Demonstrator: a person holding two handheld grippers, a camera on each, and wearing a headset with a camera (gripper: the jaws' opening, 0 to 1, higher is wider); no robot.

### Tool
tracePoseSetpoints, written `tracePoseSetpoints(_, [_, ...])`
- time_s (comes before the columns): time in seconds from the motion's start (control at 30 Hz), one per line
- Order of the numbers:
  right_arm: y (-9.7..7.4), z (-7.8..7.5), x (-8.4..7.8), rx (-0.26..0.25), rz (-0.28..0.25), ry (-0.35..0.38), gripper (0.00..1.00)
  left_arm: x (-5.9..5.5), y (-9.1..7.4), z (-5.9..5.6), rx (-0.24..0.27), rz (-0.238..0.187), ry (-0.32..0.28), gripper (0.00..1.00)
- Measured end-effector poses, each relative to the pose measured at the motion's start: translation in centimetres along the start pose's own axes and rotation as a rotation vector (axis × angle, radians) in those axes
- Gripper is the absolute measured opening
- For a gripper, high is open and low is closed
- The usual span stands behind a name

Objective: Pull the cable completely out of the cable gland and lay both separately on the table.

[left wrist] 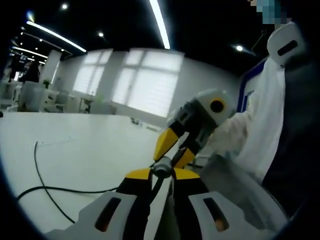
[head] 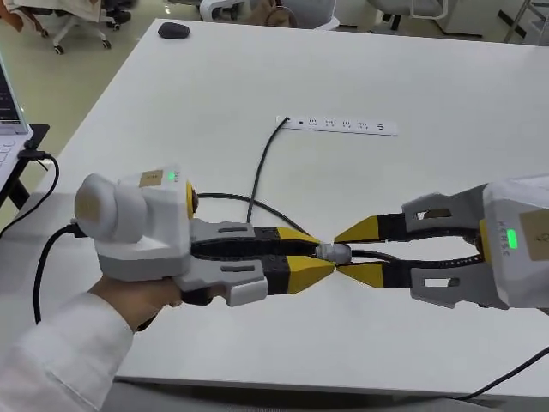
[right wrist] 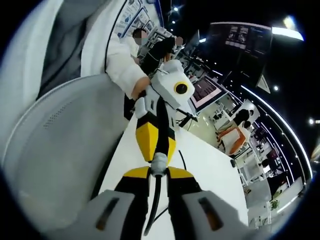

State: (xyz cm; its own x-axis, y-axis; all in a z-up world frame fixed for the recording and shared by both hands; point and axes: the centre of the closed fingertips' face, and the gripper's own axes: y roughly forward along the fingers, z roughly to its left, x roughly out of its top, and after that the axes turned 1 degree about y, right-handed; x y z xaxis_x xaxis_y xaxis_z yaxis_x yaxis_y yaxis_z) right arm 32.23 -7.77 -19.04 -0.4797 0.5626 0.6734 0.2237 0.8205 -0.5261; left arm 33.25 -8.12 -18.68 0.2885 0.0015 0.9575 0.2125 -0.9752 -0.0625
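Observation:
A small grey cable gland [head: 333, 253] hangs above the white table [head: 360, 77], held between two grippers that meet tip to tip. My left gripper [head: 323, 254] reaches in from the left, in a person's hand, and its yellow tips are shut on the gland [left wrist: 162, 166]. Facing it from the right is my right gripper [head: 342, 254]. A black cable [head: 377, 256] leaves the gland and runs back between the right gripper's jaws [right wrist: 155, 200], which are closed on it just behind the gland [right wrist: 159, 161]. More black cable [head: 274, 210] trails over the table behind the left gripper.
A white power strip [head: 343, 125] lies mid-table, and its black cord [head: 262, 163] runs toward me. A dark mouse [head: 174, 30] sits at the far left corner. A laptop [head: 7, 120] stands off the table's left side. A person in white [left wrist: 260, 125] is close by.

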Motion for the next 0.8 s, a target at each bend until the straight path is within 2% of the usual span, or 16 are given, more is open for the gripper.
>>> tracePoseSetpoints(0.03, [0.1,-0.1,0.3,-0.005,-0.016,0.013,0.11,0.2,-0.2,0.0,0.003,0.001,0.029,0.16])
tracePoseSetpoints(0.07, [0.1,-0.1,0.5,0.000,-0.031,0.042,0.11,0.2,-0.2,-0.1,0.001,-0.002,0.034,0.16])
tracePoseSetpoints(0.13, [0.0,-1.0,1.1,-0.033,-0.062,0.051,0.12,1.1,-0.4,0.0,0.017,-0.031,0.061,0.16])
tracePoseSetpoints(0.17, [-0.2,-1.0,1.6,-0.021,-0.103,0.126,0.12,1.4,-0.6,-0.1,0.012,-0.044,0.059,0.16])
tracePoseSetpoints(0.2, [-0.4,-1.3,1.8,-0.021,-0.121,0.175,0.14,1.6,-0.7,0.0,0.016,-0.054,0.062,0.16])
tracePoseSetpoints(0.23, [-0.8,-2.1,2.2,-0.035,-0.163,0.222,0.20,1.9,-0.8,0.0,0.020,-0.065,0.069,0.16])
tracePoseSetpoints(0.27, [-1.1,-2.3,2.6,-0.020,-0.200,0.268,0.24,2.4,-0.9,-0.1,0.019,-0.085,0.091,0.16])
tracePoseSetpoints(0.3, [-1.4,-2.2,3.0,0.010,-0.240,0.352,0.25,2.6,-0.9,-0.3,0.011,-0.096,0.102,0.16])
tracePoseSetpoints(0.33, [-1.8,-2.5,3.4,0.038,-0.296,0.466,0.23,3.0,-0.9,-0.8,-0.004,-0.114,0.114,0.16])
tracePoseSetpoints(0.4, [-2.4,-3.3,3.5,0.048,-0.365,0.606,0.20,3.5,-0.9,-1.3,-0.018,-0.134,0.141,0.16])
tracePoseSetpoints(0.43, [-2.5,-3.4,3.7,0.054,-0.383,0.626,0.20,3.6,-0.9,-1.4,-0.018,-0.139,0.153,0.16])
tracePoseSetpoints(0.47, [-2.8,-3.3,4.0,0.086,-0.421,0.682,0.20,3.7,-0.9,-1.5,-0.023,-0.142,0.154,0.16])
tracePoseSetpoints(0.5, [-3.0,-3.4,3.9,0.084,-0.429,0.697,0.19,3.8,-0.9,-1.5,-0.024,-0.148,0.158,0.16])
tracePoseSetpoints(0.53, [-3.1,-3.5,3.7,0.075,-0.441,0.680,0.17,4.0,-1.0,-1.6,-0.024,-0.154,0.162,0.16])
tracePoseSetpoints(0.6, [-3.2,-3.2,3.9,0.101,-0.466,0.719,0.15,4.1,-1.0,-1.6,-0.024,-0.161,0.169,0.16])
tracePoseSetpoints(0.8, [-2.7,-2.2,3.9,0.135,-0.465,0.737,0.15,4.3,-1.0,-1.9,-0.036,-0.172,0.177,0.16])
